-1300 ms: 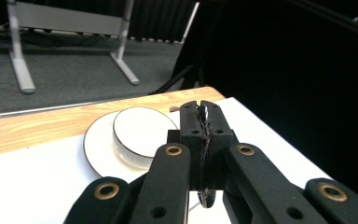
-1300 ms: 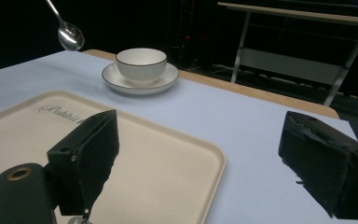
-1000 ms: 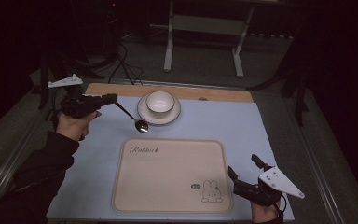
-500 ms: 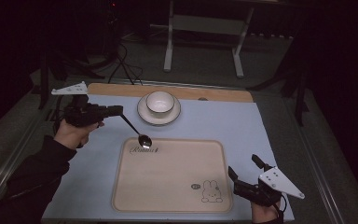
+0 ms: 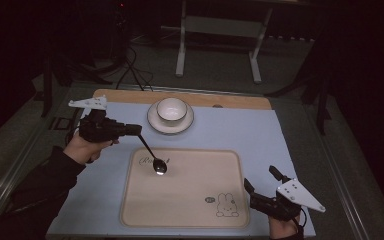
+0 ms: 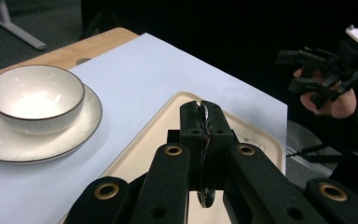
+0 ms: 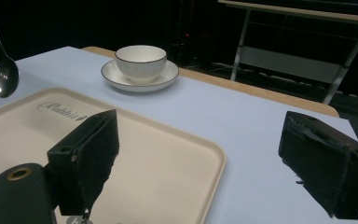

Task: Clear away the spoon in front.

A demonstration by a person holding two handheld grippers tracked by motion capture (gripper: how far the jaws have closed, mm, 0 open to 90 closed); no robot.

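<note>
Now the left hand-held gripper [image 5: 132, 130] pinches a spoon [image 5: 152, 156] tight, its round end hanging over the tray's [image 5: 190, 220] far left corner near the bowl [image 5: 171, 109], while the right hand-held gripper [image 5: 262, 187] waits wide open beside the tray.

The cream tray [image 7: 168, 154] bears the script word "Rabbit".

The room is lying in near darkness, with light falling mainly on the table [image 5: 280, 130]. A wooden edge [image 5: 130, 96] is showing along the table's far side, at 12 o'clock. Beyond it a grey floor [image 5: 220, 82] is stretching back to a pale metal stand [image 5: 217, 27] with two feet. Dark cables [image 5: 130, 67] are trailing across the floor at 11 o'clock.
</note>
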